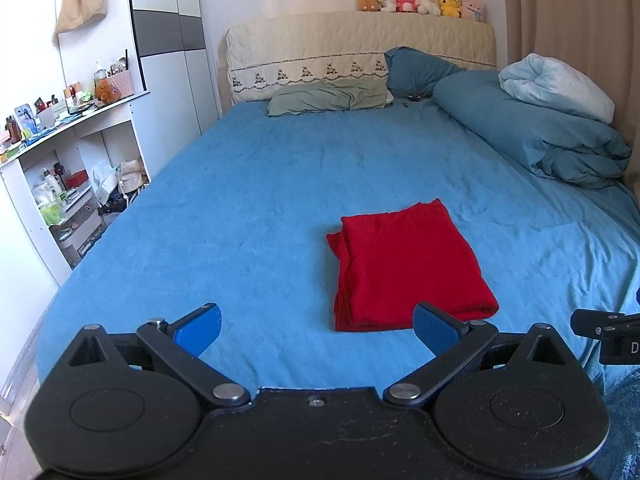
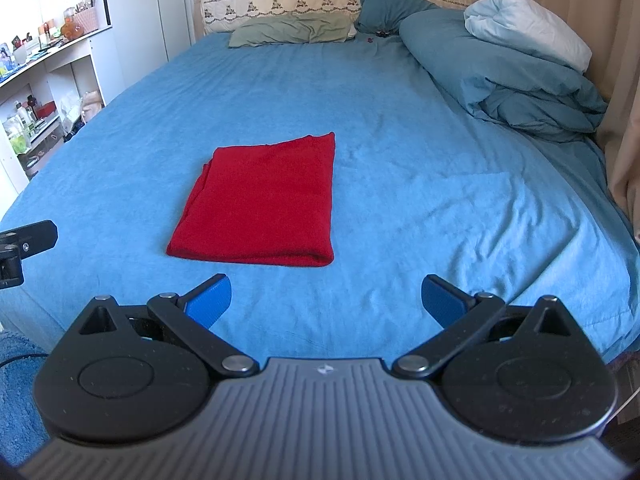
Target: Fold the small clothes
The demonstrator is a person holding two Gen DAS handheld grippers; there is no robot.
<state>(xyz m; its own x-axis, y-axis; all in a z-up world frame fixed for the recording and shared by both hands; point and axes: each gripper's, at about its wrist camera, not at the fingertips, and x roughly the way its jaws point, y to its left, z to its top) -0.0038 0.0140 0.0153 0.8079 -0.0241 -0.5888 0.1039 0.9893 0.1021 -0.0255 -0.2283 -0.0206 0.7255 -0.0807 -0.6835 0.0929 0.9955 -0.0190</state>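
Note:
A red garment (image 1: 404, 266) lies folded into a flat rectangle on the blue bed sheet (image 1: 248, 184). In the right wrist view the red garment (image 2: 264, 206) sits left of centre, its layered edges along the left side. My left gripper (image 1: 318, 326) hovers at the near edge of the bed, open, nothing between its blue pads; the garment's near edge lies just beyond its right pad. My right gripper (image 2: 326, 298) is open too, short of the garment and slightly to its right. Each view catches a black piece of the other gripper at its side edge.
A folded blue duvet (image 1: 532, 132) with a white pillow (image 1: 560, 86) lies along the right side by the curtain. A green pillow (image 1: 328, 98) and a headboard with several plush toys (image 1: 420, 0) are at the far end. White cluttered shelves (image 1: 68, 168) stand left.

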